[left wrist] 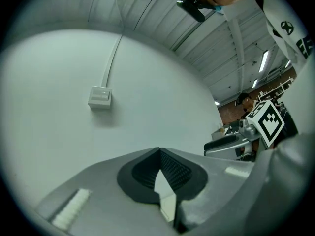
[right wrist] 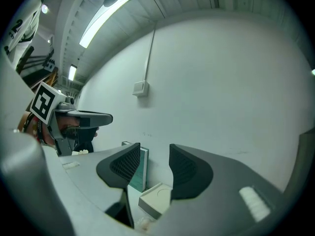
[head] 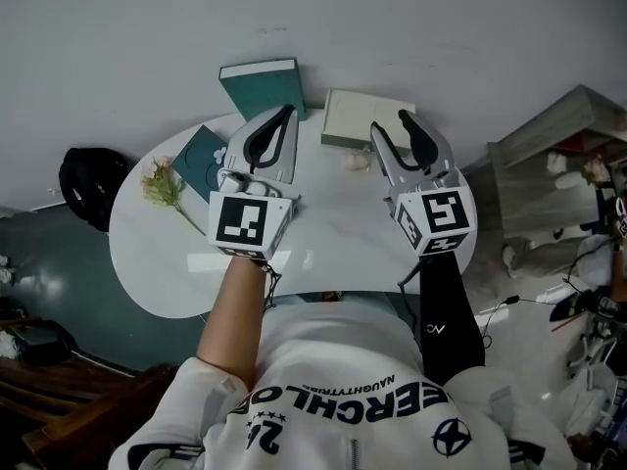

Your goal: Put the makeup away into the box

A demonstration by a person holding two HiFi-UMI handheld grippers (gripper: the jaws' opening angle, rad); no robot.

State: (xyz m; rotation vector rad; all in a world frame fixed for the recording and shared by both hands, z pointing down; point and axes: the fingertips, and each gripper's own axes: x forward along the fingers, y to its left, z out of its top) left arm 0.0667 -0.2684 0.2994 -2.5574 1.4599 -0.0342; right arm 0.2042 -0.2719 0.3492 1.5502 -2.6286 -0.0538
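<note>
1 box (right wrist: 156, 199), beyond right gripper (right wrist: 154, 154) (jaws apart)

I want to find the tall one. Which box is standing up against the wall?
The teal box, at the back left. It stands upright against the wall, while the cream box to its right lies flat.

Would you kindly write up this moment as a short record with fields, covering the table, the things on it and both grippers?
Surface: round white table
By the wall: upright teal rectangular case; low cream square box
Also on table: flat teal panel; small flower sprig
Left gripper: fingers closed tip to tip, nothing held
Right gripper: fingers apart, empty, facing the cream box
Task status: no makeup held
</note>
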